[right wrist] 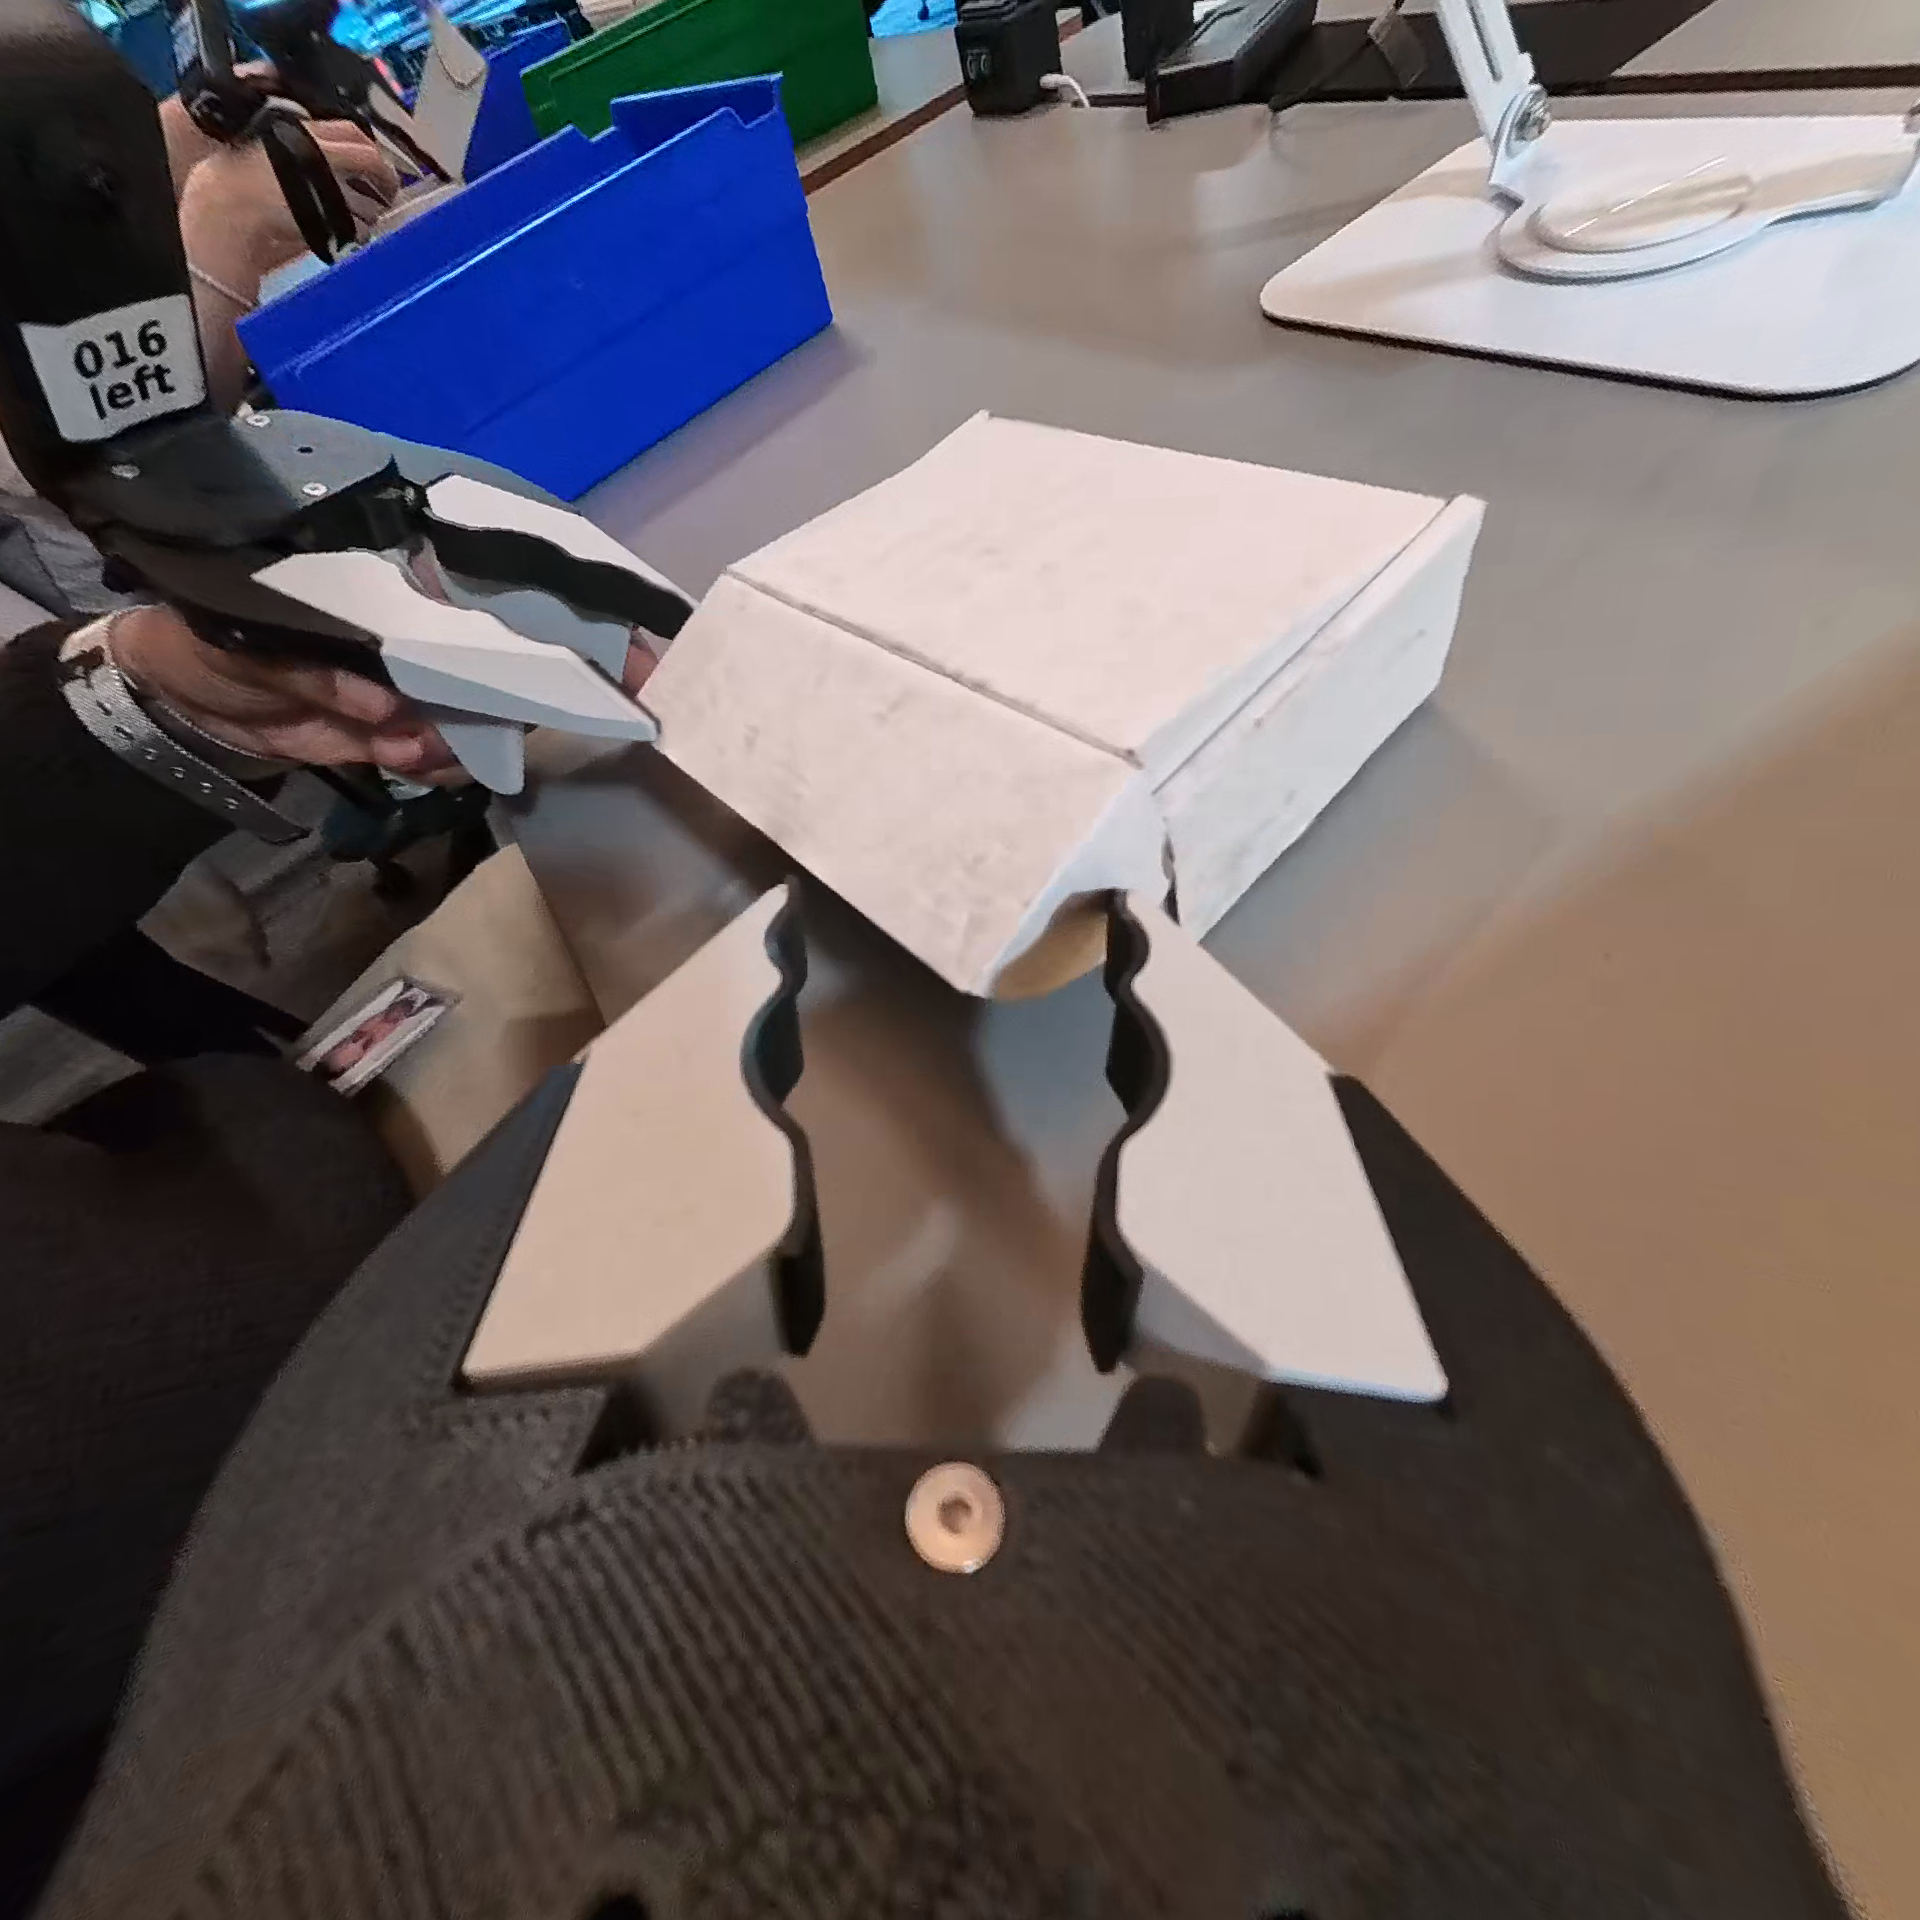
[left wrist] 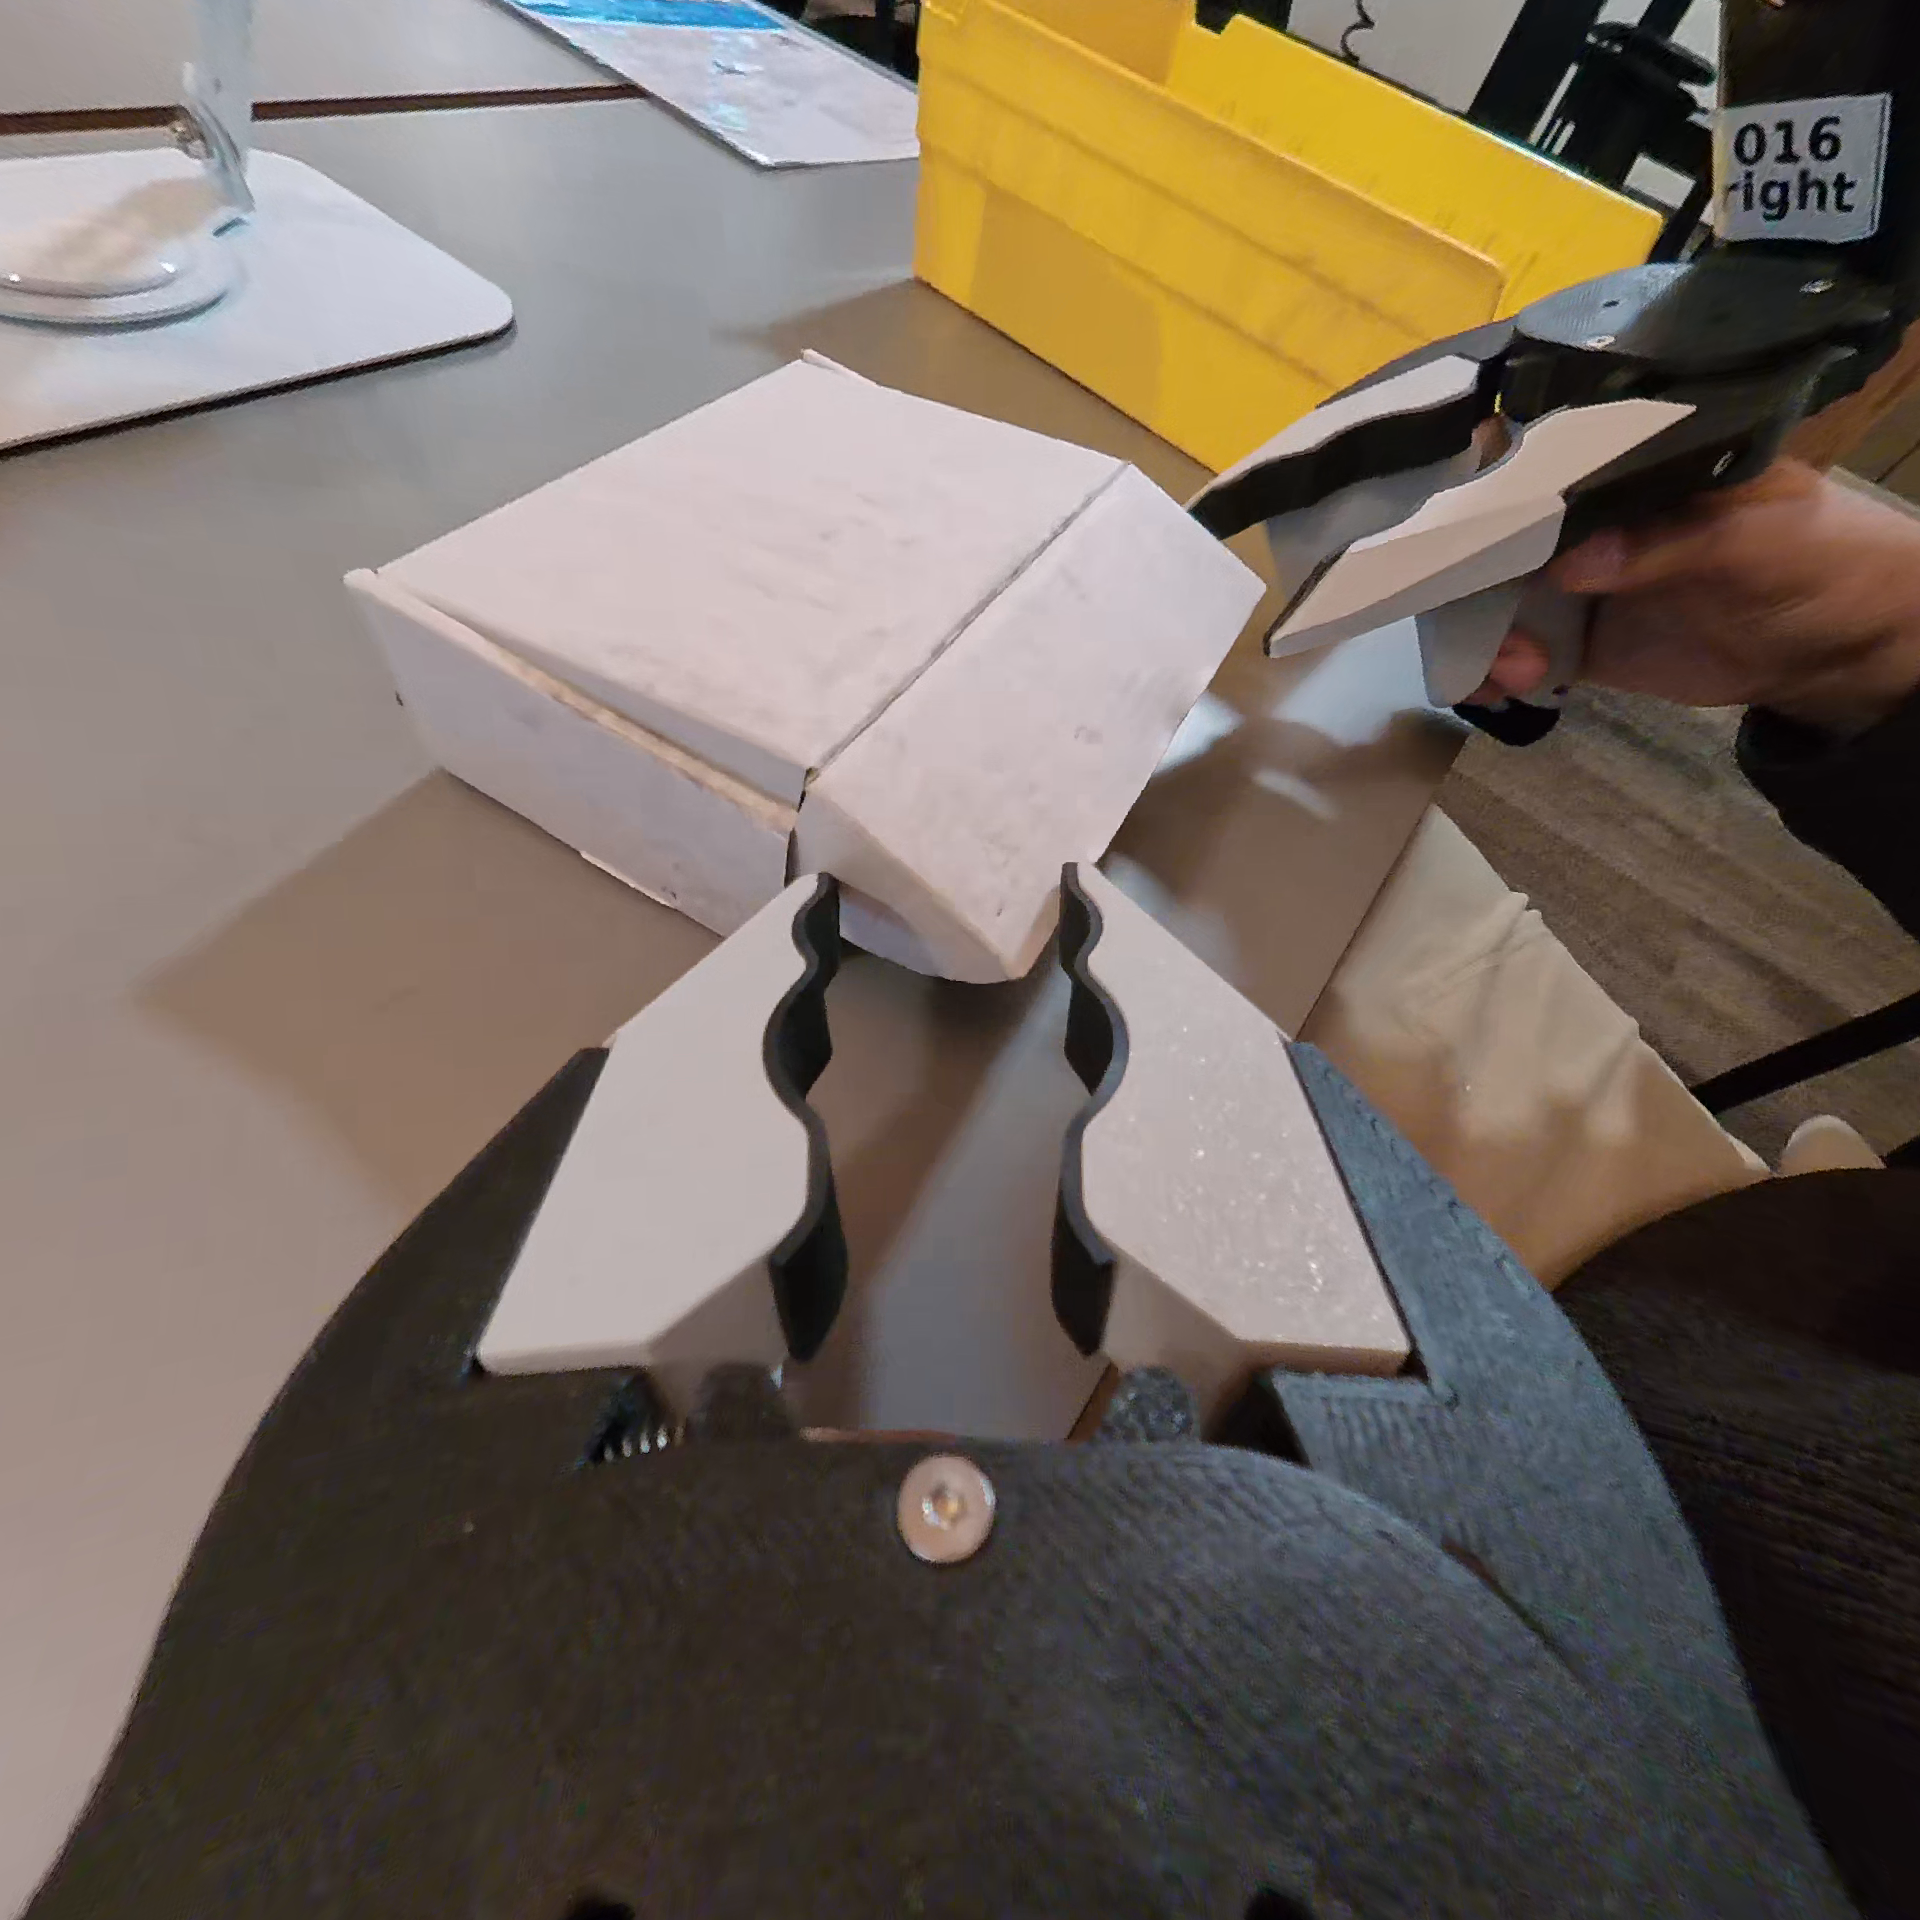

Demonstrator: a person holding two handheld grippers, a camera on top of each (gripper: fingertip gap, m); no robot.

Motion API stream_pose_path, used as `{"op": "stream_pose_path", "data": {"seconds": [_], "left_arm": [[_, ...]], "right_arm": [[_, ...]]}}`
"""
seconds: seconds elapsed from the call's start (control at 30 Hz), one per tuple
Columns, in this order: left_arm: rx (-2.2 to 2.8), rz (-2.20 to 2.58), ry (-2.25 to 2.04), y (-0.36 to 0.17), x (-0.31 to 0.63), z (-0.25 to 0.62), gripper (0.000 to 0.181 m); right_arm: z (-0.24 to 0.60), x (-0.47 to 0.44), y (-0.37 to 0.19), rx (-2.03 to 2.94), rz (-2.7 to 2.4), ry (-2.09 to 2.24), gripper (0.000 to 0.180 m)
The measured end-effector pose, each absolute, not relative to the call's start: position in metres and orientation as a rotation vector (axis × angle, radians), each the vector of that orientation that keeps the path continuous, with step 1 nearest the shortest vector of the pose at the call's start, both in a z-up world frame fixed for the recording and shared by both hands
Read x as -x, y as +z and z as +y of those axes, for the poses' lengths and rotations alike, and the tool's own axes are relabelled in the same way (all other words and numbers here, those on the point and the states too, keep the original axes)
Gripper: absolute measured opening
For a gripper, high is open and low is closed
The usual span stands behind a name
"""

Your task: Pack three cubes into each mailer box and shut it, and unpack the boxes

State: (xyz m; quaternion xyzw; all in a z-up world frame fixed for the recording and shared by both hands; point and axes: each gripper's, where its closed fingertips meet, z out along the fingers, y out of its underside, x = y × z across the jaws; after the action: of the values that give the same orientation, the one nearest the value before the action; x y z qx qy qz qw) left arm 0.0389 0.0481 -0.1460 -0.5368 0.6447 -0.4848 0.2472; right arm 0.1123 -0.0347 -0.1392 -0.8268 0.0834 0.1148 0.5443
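Note:
A white mailer box (left wrist: 748, 582) lies on the grey-brown table near its front edge, also in the right wrist view (right wrist: 1091, 582). Its lid is down. The front flap (left wrist: 1018, 727) sticks out slanting toward me, untucked, and shows in the right wrist view (right wrist: 904, 748). My left gripper (left wrist: 945, 894) is open with one flap corner between its fingertips; it also shows in the right wrist view (right wrist: 665, 670). My right gripper (right wrist: 951, 904) is open at the other flap corner; it also shows in the left wrist view (left wrist: 1236, 577). No cubes are visible.
A yellow bin (left wrist: 1195, 239) stands behind the box on one side, a blue bin (right wrist: 551, 301) and a green bin (right wrist: 717, 62) on the other. A white monitor stand base (right wrist: 1610, 270) sits at the back. The table's front edge (left wrist: 1382, 894) is just under the flap.

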Motion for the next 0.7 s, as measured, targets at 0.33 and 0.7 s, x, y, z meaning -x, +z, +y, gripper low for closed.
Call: {"op": "stream_pose_path", "data": {"seconds": [0.33,0.7], "left_arm": [[1.526,1.684,-1.298,-0.146,-0.042,0.069,0.039],[1.51,1.693,-1.266,-0.148,-0.042,0.069,0.039]], "right_arm": [[-0.029,-0.107,-0.146,2.012,0.159,0.232,0.05],[-0.027,-0.101,-0.162,2.13,0.067,0.14,0.057]]}}
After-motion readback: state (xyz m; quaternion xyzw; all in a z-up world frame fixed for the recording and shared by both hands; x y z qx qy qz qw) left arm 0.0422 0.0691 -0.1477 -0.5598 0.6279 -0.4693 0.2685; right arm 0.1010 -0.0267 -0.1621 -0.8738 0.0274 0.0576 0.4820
